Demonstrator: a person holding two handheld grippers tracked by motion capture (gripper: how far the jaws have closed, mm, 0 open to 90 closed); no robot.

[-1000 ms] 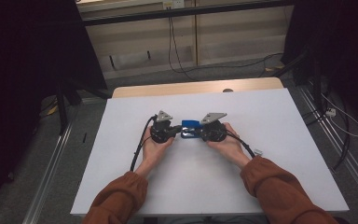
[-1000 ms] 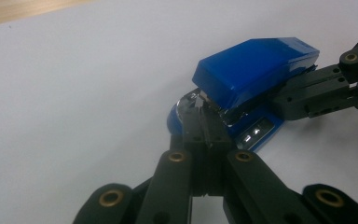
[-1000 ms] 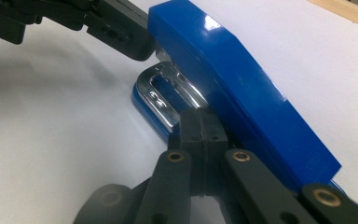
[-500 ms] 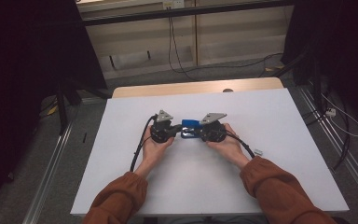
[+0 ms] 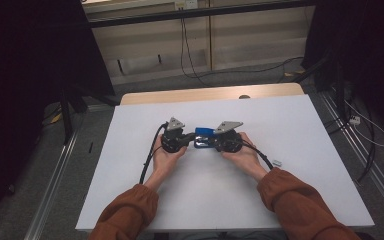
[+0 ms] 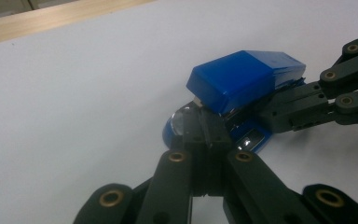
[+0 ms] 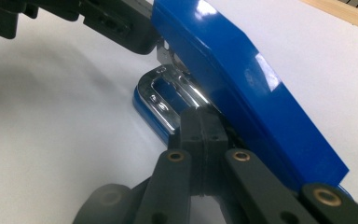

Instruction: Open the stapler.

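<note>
A blue stapler (image 5: 203, 134) lies mid-table between my two grippers, its blue top (image 6: 242, 79) raised above the chrome inner part (image 7: 161, 93). My left gripper (image 5: 190, 141) comes in from the left; in its own view its jaws (image 6: 206, 133) are pressed together, tips against the stapler's front end. From the other side my right gripper (image 5: 211, 142) reaches in, jaws (image 7: 203, 126) shut, tips tucked under the blue top beside the chrome part. The left gripper view also catches the right gripper (image 6: 270, 109) at the stapler's rear. A hand holds each gripper.
The white table (image 5: 290, 125) has a wooden strip (image 5: 205, 94) along its far edge. A small pale object (image 5: 277, 162) lies on the table by the right forearm. Black cables trail from both grippers. Cables and metal rails run along the floor beyond and beside the table.
</note>
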